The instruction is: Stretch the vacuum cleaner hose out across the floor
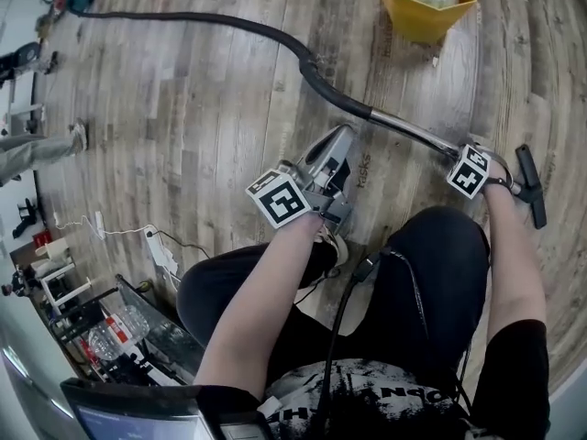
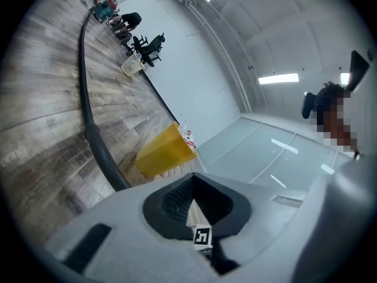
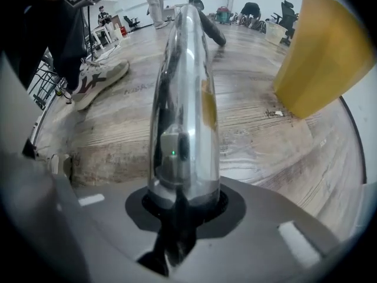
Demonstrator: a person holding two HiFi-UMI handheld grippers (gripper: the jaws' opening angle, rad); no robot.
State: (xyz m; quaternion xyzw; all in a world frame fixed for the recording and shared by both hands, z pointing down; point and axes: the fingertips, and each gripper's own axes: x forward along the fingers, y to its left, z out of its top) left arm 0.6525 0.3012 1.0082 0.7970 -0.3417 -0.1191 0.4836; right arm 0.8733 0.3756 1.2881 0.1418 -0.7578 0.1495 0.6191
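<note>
**A:** So, where is the hose right now?

**B:** It lies on the floor and runs well out ahead of both sets of jaws. There is one curve where the black part meets the metal tube. The near end of that tube sits between the jaws of the right gripper, which are closed round it at a narrow gap.

**A:** And the other one?

**B:** The left gripper is held up off the floor with its jaws shut on nothing. In its own view the hose passes to the left of the jaws and a yellow bin stands just beyond them.

**A:** How will it handle?

**B:** The tube looks stiff, shiny and probably slippery, so I would expect it to turn or slide in a light grip. The black part looks soft and fairly light. I think it will bend and trail after a pull, so the curve should straighten only as the slack goes.

**A:** Best place to hold?

**B:** Probably the present hold at the tube's end for pulling. The dark cuff further ahead of the jaws looks less slick for a second hold. A black nozzle lies just beside the right jaws and could get knocked.
</note>
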